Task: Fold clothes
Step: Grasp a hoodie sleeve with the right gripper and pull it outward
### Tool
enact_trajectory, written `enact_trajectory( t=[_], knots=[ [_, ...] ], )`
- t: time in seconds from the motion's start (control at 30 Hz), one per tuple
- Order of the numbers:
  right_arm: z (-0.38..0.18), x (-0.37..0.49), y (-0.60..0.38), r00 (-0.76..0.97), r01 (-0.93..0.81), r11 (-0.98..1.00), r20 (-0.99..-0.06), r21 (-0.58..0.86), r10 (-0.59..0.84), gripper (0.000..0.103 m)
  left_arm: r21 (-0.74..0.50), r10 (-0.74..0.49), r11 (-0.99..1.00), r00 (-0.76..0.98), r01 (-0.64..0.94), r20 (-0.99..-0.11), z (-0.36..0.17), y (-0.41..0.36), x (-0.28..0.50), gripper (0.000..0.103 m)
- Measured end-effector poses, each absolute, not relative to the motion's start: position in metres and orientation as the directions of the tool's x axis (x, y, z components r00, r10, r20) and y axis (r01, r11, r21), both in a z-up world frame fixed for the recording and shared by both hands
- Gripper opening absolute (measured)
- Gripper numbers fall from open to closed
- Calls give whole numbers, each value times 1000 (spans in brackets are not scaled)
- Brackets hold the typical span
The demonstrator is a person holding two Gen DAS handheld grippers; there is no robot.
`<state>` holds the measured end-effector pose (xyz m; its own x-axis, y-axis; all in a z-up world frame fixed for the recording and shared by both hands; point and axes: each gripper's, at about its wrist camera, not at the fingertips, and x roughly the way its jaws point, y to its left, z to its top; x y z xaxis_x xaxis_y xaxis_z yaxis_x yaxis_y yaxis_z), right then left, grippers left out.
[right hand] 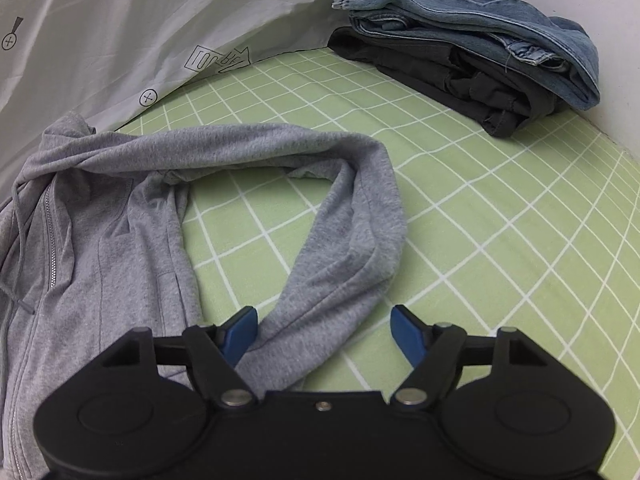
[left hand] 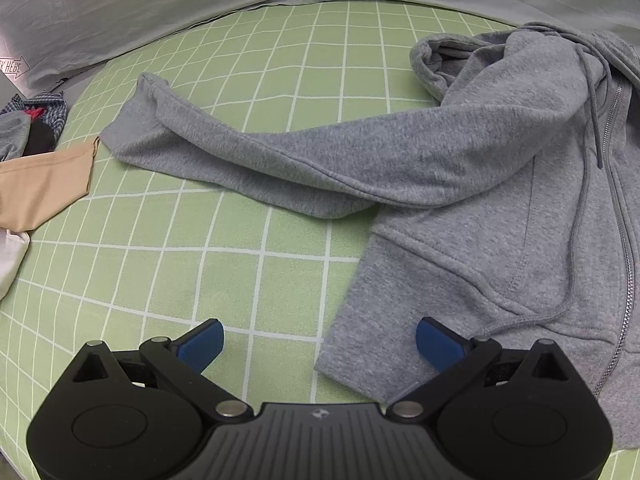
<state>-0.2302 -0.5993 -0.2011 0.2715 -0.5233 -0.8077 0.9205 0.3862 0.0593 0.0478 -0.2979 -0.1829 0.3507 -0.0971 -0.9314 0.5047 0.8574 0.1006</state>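
A grey zip hoodie (left hand: 500, 208) lies front-up on the green checked sheet (left hand: 240, 272). One sleeve (left hand: 248, 160) stretches out to the left. My left gripper (left hand: 320, 344) stands open just above the hoodie's lower left corner, whose hem edge lies between the blue pads (left hand: 438, 344). In the right wrist view the hoodie (right hand: 92, 248) fills the left side and its other sleeve (right hand: 352, 240) bends back in a loop toward me. My right gripper (right hand: 324, 336) is open over that sleeve's end, which lies loose between the pads, close beside the left pad (right hand: 240, 334).
A folded stack of blue jeans (right hand: 480, 28) on dark clothes (right hand: 440, 68) sits at the far right by the wall. A grey printed pillow (right hand: 120, 32) borders the far side. Beige cloth (left hand: 40, 184), white cloth and a checked garment (left hand: 44, 112) lie at the left edge.
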Motion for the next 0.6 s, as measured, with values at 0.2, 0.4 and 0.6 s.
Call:
enact_trajectory(
  t=[0.2, 0.4, 0.6],
  knots=[
    [-198, -228, -610, 317, 882, 470, -798, 49, -512, 17, 103, -97, 855, 352, 509, -931, -183, -299, 48, 102],
    [-198, -249, -673, 177, 881, 450, -781, -145, -599, 11, 109, -97, 848, 355, 518, -930, -183, -299, 48, 102],
    [-184, -275, -718, -3, 909, 299, -721, -291, -693, 30, 77, -111, 867, 341, 493, -934, -185, -295, 51, 103]
  ],
)
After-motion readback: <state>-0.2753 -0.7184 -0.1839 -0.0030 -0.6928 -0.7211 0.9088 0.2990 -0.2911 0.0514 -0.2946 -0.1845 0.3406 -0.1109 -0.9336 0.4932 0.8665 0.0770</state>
